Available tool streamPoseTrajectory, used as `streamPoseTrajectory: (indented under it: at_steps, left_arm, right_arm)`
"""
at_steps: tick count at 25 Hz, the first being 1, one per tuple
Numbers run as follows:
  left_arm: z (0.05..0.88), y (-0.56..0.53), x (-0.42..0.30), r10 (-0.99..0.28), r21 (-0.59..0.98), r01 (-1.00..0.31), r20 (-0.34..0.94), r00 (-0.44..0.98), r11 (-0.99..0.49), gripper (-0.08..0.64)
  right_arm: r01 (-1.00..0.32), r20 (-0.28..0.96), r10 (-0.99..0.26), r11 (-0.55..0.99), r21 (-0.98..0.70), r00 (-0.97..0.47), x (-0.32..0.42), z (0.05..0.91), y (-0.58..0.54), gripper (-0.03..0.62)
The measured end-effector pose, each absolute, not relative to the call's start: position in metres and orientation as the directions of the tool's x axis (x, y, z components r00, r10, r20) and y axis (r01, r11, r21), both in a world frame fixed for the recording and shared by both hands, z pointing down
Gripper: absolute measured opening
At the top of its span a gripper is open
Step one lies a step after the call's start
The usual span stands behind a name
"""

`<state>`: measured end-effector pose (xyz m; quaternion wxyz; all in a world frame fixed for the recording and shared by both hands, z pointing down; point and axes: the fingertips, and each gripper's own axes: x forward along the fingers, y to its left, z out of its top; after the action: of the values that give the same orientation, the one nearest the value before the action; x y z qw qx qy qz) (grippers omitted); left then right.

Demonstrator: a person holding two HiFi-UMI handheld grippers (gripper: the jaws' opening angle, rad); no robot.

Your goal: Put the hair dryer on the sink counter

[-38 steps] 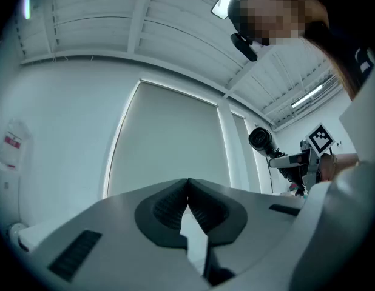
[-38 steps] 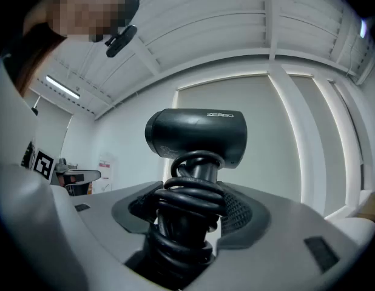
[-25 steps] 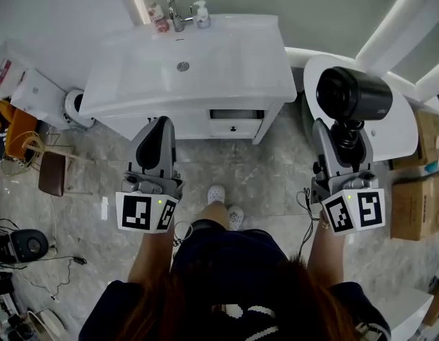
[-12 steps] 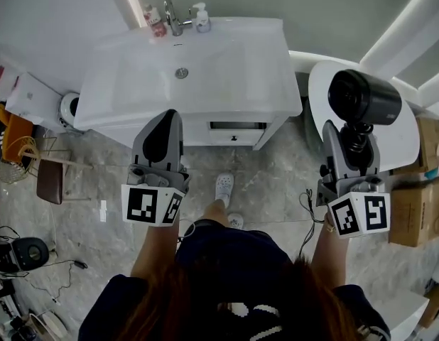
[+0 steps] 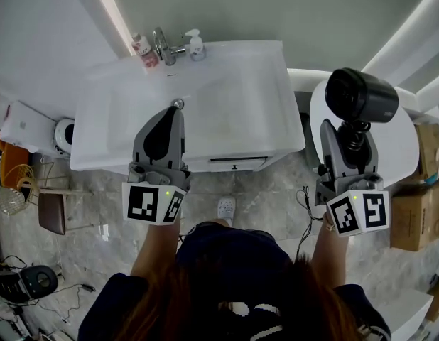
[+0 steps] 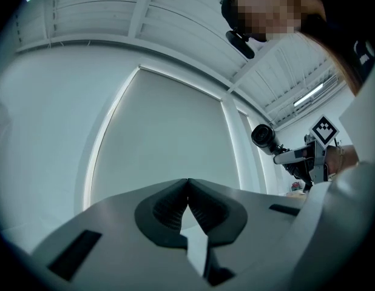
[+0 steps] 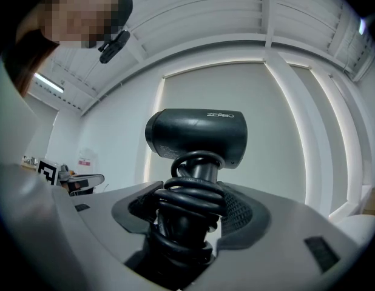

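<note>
Right gripper (image 7: 191, 216), its jaws closed on the handle of the hair dryer (image 7: 196, 135); the black cord (image 7: 189, 190), wound in several turns round that handle, lies between the pads, and the barrel stands upright just above the jaw tips. Left gripper (image 6: 187, 182), its jaws brought together with nothing between them, held over the front edge of the white desk (image 5: 251, 98), near the basin (image 5: 198, 94). In the head view the dryer hangs clear of the desk, which lies forward and to the left of the right jaws. Judged from its build, the dryer is a stiff, smooth plastic body of moderate weight and top-heavy, since the barrel sits well above the grip and would tend to tip. The rubbery coils give friction but can compress or shift under the pads. The firmest hold is probably on the handle close beneath the barrel. Laid on its side, the rounded barrel may roll.
</note>
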<state>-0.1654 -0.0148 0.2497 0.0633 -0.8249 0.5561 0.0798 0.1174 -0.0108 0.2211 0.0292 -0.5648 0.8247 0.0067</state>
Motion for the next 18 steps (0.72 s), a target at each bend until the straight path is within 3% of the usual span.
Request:
streamPoseTrajectory:
  at_steps: [18]
  left_arm:
    - [0.276, -0.14, -0.133, -0.915, 0.012, -0.923, -0.138, 0.38, -0.385, 0.018]
  right_arm:
    - [-0.921, 0.017, -0.923, 0.382, -0.08, -0.384, 0.136, 0.254, -0.142, 0.291]
